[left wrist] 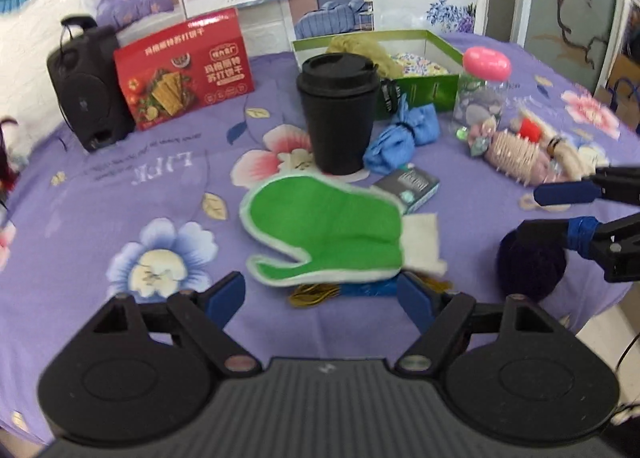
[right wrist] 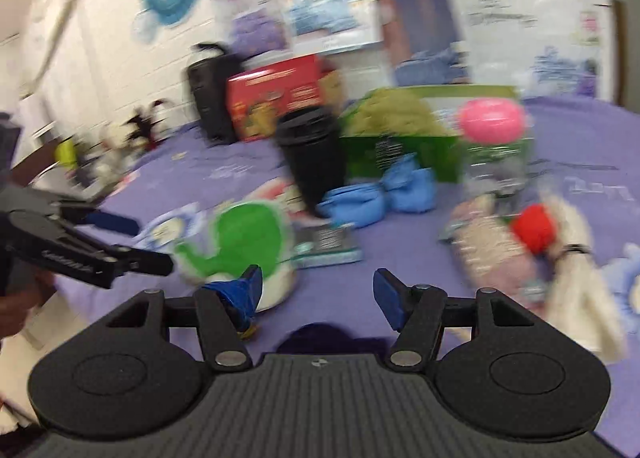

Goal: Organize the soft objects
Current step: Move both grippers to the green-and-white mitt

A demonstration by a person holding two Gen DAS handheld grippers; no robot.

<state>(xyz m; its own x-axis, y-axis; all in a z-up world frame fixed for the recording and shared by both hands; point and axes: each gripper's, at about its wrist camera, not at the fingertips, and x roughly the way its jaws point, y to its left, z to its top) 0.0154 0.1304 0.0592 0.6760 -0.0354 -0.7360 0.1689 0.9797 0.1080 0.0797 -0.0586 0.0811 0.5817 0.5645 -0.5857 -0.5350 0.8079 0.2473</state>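
A green mitt with white trim [left wrist: 328, 234] lies on the purple floral cloth, just ahead of my open left gripper [left wrist: 320, 296]; it also shows in the right wrist view [right wrist: 244, 238]. A dark purple yarn ball [left wrist: 532, 262] sits at the right, with my right gripper [left wrist: 560, 210] open over it; in the right wrist view the ball [right wrist: 320, 336] lies low between the open fingers of the right gripper [right wrist: 318, 290]. A blue cloth bundle [left wrist: 404, 134] lies by a green box [left wrist: 436, 86] holding soft items. A pinkish knit bundle [left wrist: 520, 154] lies at the right.
A black cup [left wrist: 340, 110] stands behind the mitt. A red snack box [left wrist: 184, 70] and a black speaker [left wrist: 88, 86] stand at the back left. A clear jar with a pink lid [left wrist: 480, 94] stands by the green box. A small dark packet [left wrist: 412, 186] lies near the mitt.
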